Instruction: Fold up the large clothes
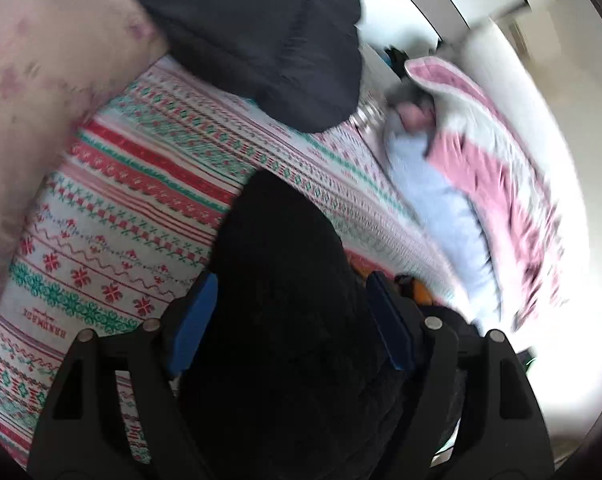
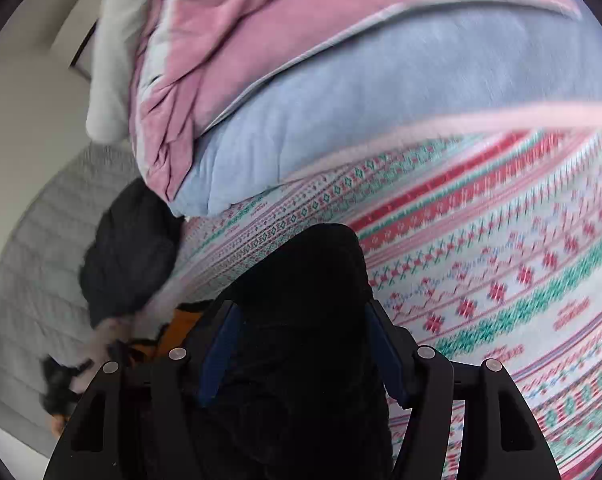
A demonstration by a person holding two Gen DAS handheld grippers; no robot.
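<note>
Each of my two grippers, left gripper (image 1: 289, 320) and right gripper (image 2: 301, 344), has its two blue-padded fingers (image 1: 193, 328) clenched on one bunched fold of the black fuzzy garment (image 1: 285, 280), which rises toward 12 o'clock above the red, green and white patterned bedspread (image 1: 113, 216). One pink-and-pale-blue plush blanket (image 2: 301, 92) lies at 12 o'clock in the right view. One dark grey quilted bundle (image 1: 261, 32) sits at 12 o'clock in the left view.
</note>
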